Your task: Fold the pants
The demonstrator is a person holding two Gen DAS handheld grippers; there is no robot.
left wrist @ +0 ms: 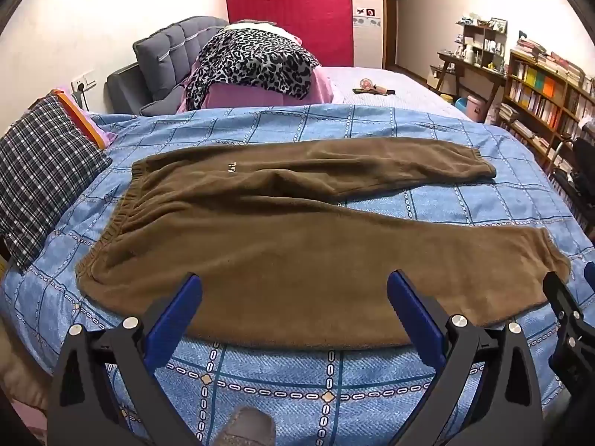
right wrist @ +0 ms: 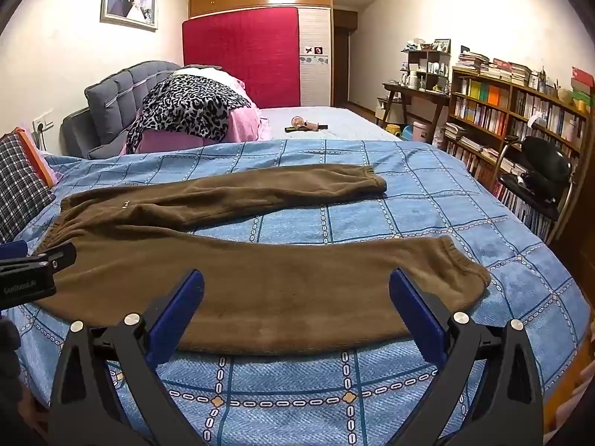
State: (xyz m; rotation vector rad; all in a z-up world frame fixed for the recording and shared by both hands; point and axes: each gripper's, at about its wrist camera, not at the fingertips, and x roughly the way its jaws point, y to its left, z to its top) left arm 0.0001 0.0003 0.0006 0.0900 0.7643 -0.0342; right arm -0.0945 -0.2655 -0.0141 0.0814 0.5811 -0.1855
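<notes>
Brown fleece pants (left wrist: 260, 238) lie flat on the blue checked bedspread (left wrist: 327, 379), waistband to the left and both legs stretching right, spread apart in a narrow V. My left gripper (left wrist: 293, 286) hovers open over the near edge of the seat and near leg, with nothing between its blue pads. In the right wrist view the same pants (right wrist: 260, 282) fill the middle, and my right gripper (right wrist: 295, 282) hangs open above the near leg, short of its cuff (right wrist: 465, 271). Each gripper shows at the edge of the other's view: the right gripper (left wrist: 572, 286) and the left gripper (right wrist: 37, 256).
A plaid pillow (left wrist: 41, 171) sits at the bed's left edge. Leopard-print cloth (left wrist: 249, 63) lies on pink bedding by the grey headboard (left wrist: 167, 52). Small items (right wrist: 305, 124) rest on the far bed. Bookshelves (right wrist: 513, 122) and a black chair (right wrist: 539, 171) stand to the right.
</notes>
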